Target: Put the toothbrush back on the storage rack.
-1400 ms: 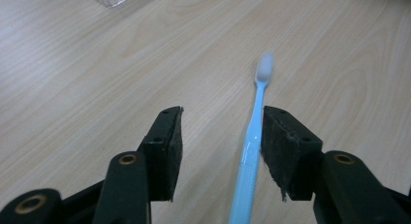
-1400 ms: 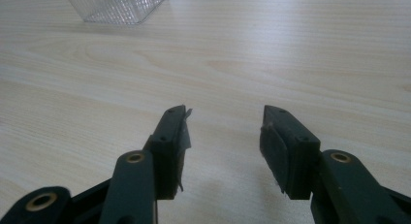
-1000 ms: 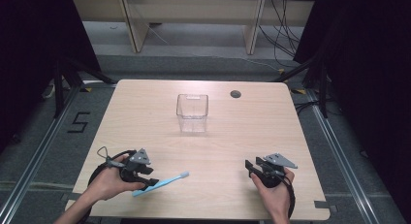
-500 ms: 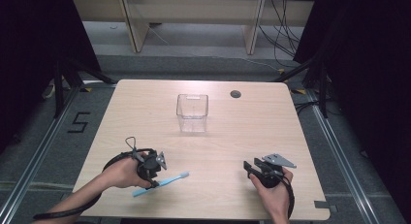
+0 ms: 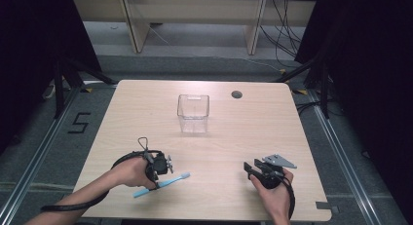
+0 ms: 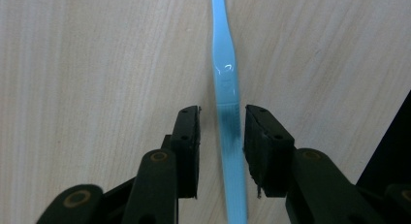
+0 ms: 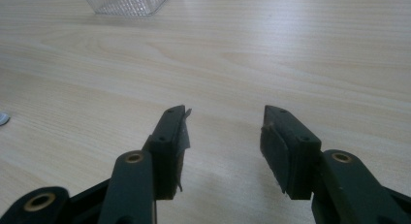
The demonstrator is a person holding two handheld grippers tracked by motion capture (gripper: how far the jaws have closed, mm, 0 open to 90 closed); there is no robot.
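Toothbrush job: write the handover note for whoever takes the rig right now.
Left tool: jaws astride the blue toothbrush handle, just been closing, a gap still on each side, no grip yet.
Right tool: open, nothing between its jaws, near the table's front right.
Toothbrush lies flat on the table at front left; clear container stands upright farther back, near the middle.
Done: left tool lined up over the handle.
Left: probably close, lift, and carry the toothbrush to the container.

The left gripper (image 6: 220, 132) points down at the desk (image 5: 234, 137), its fingers (image 6: 186, 136) just closing with gaps remaining. The right gripper (image 7: 224, 136) rests level near the desk's front edge, fingers (image 7: 283, 141) apart.
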